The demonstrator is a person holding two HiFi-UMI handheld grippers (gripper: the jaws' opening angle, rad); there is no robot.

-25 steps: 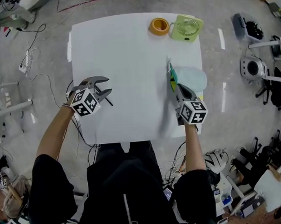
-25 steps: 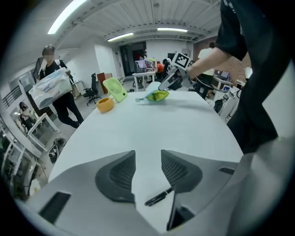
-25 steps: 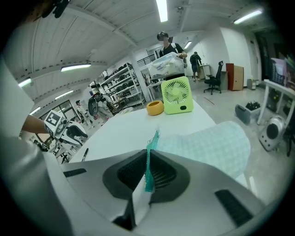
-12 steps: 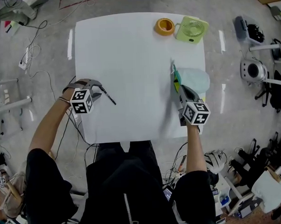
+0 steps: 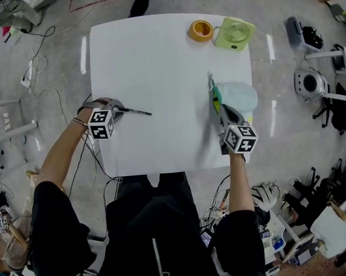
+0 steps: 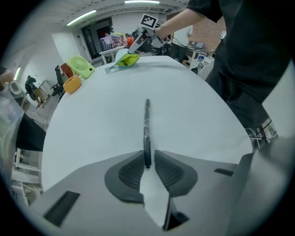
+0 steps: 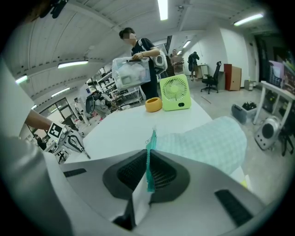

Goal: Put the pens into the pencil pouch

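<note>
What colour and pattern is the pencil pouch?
The pencil pouch is pale mint green with a fine check and a teal edge strip; it shows clearest in the right gripper view.

The left forearm (image 5: 61, 162) and right forearm (image 5: 237, 180) stretch forward, the left gripper (image 5: 119, 108) tipped steeply down, its fingers having just closed on a pen (image 5: 136, 111), the right gripper (image 5: 222, 110) slanted down less sharply, fingers pinched on the pencil pouch (image 5: 241, 96) edge.
</note>
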